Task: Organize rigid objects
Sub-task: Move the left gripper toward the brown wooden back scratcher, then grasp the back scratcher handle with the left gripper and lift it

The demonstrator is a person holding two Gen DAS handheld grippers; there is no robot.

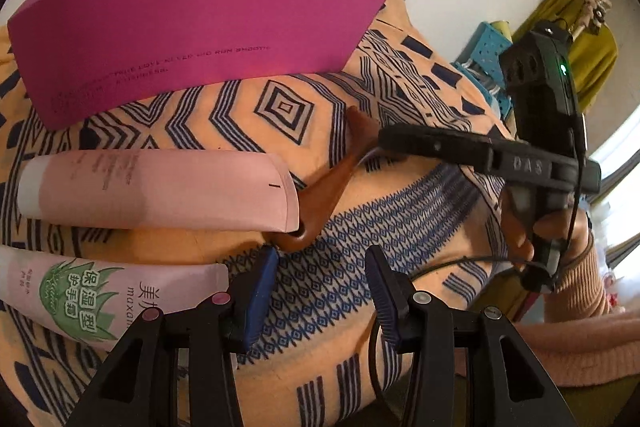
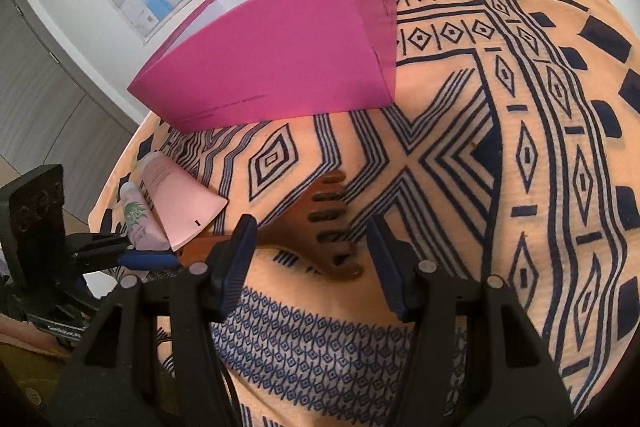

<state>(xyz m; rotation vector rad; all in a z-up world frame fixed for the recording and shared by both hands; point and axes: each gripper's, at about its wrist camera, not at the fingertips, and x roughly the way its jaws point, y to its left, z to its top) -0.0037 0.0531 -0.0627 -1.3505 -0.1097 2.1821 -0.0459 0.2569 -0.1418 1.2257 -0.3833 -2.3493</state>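
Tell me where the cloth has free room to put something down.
Free: the cloth right of the wooden comb, below the pink box. Crowded: the left, where the pink tube and aloe tube lie against the comb's handle.

Patterned cloth (image 2: 460, 115), magenta box (image 2: 272, 67), tubes (image 1: 160, 191), comb (image 2: 320, 227)

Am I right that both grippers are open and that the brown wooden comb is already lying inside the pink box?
Not quite: the brown wooden comb is not inside the pink box; it lies on the patterned cloth in front of it, as the right wrist view shows. The left gripper and right gripper are indeed open.
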